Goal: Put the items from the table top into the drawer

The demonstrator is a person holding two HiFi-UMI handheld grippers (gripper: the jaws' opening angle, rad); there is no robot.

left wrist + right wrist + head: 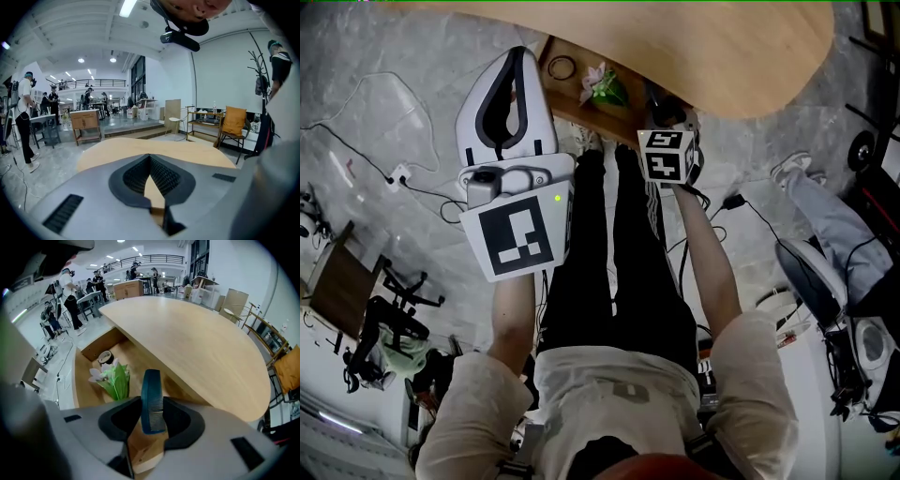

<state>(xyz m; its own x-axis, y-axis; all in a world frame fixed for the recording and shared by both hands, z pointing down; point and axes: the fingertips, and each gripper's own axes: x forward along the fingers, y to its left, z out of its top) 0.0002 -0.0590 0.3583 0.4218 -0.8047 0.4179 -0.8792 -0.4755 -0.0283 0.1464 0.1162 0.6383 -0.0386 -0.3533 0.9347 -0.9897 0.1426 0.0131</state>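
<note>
A dark blue comb (152, 397) stands upright between the black pads of my right gripper (151, 417), which is shut on it. The comb hangs over the open wooden drawer (80, 385) under the table's edge. In the drawer lie a tape roll (105, 357) and a green artificial flower (113, 378). The head view shows the right gripper (667, 117) above the drawer's (577, 109) right end, with the flower (602, 86) and tape roll (562, 67) to its left. My left gripper (518, 54) is shut and empty left of the drawer. Its tips (150, 158) point across the bare table top (154, 146).
The rounded wooden table top (675, 47) overhangs the drawer's back. My legs stand right in front of the drawer. Cables and a power strip (398, 173) lie on the floor at left. Another person's legs (825, 220) and equipment are at right.
</note>
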